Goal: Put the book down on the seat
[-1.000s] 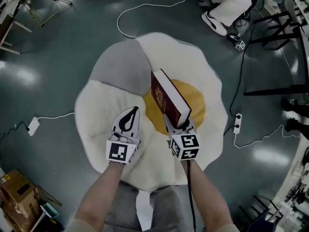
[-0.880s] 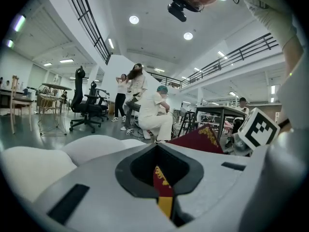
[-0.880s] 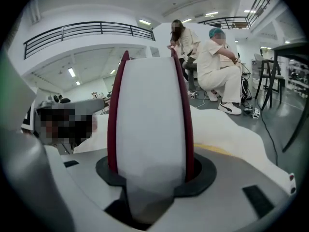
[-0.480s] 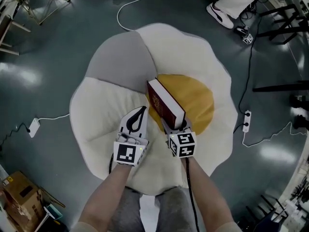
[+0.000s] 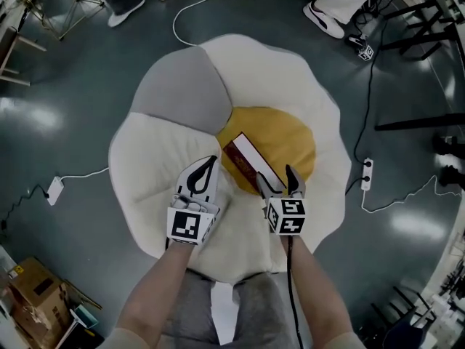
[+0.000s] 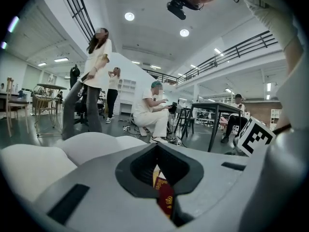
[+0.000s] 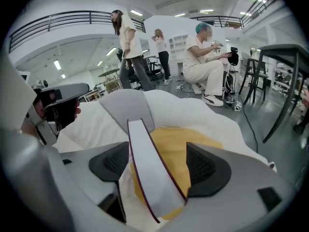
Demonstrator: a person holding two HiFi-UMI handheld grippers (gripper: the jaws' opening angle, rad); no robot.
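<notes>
The seat is a fried-egg-shaped floor cushion (image 5: 152, 166) with a yellow yolk centre (image 5: 287, 140). A dark red book (image 5: 251, 164) rests tilted on the yolk's near left edge, its white page edge facing up. My right gripper (image 5: 277, 178) is at the book's near end; its jaws have just been opening and now stand wide apart. In the right gripper view the book (image 7: 149, 173) lies loose between the pads (image 7: 208, 168). Left of it, my left gripper (image 5: 209, 163) hovers over the white cushion, shut and empty. The left gripper view catches a sliver of the book (image 6: 165, 199).
One cushion petal is grey (image 5: 178, 93). White cables and a power strip (image 5: 367, 174) lie on the grey floor around it. A seated person's shoe (image 5: 323, 17) and black table legs (image 5: 414, 42) are at the far right. A cardboard box (image 5: 25, 289) sits near left.
The book has gone from standing upright in the right gripper's hold to lying tilted on the yolk. The right jaws have spread apart, and both hands have come lower.
</notes>
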